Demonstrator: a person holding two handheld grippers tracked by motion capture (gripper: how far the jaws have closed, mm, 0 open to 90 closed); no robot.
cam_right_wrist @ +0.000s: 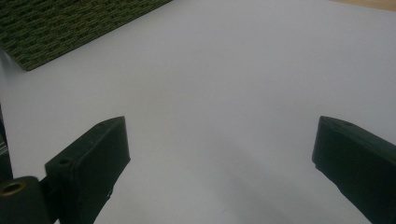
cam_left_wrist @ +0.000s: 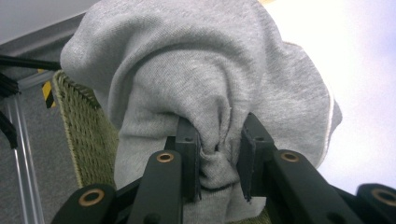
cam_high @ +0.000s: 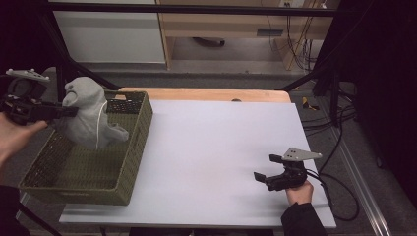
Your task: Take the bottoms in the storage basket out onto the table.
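White table (cam_high: 216, 162) spread across most of the high view, bare in the middle. At its left edge, green woven basket (cam_high: 83, 172), open-topped, hollow inside as far as visible. Above the basket, grey sweatshirt (cam_high: 88, 118) bunched into a hanging lump, lower folds drooping to about the level of the basket's rim, a white drawstring dangling down the front. Held at the upper left by the left gripper (cam_high: 66, 112), level and pointing right; in the left gripper view (cam_left_wrist: 219, 154), jaws pressed together on a thick gather of the fabric, cloth bulging out above and to both sides of the pads. Far across the table, near the right front edge, right gripper (cam_high: 263, 169) resting low over the surface, jaws spread wide with nothing between them, likewise in the right gripper view (cam_right_wrist: 219, 154). Likely risks from here: only a pinch of cloth caught, so a quick swing could let the fold slip out and drop the garment back into the basket; a trailing sleeve or the drawstring could snag on the woven wall and drag or tip the basket during the move toward the table; a bunched lump set down as is would probably land crumpled, hard to spread with one free tool.
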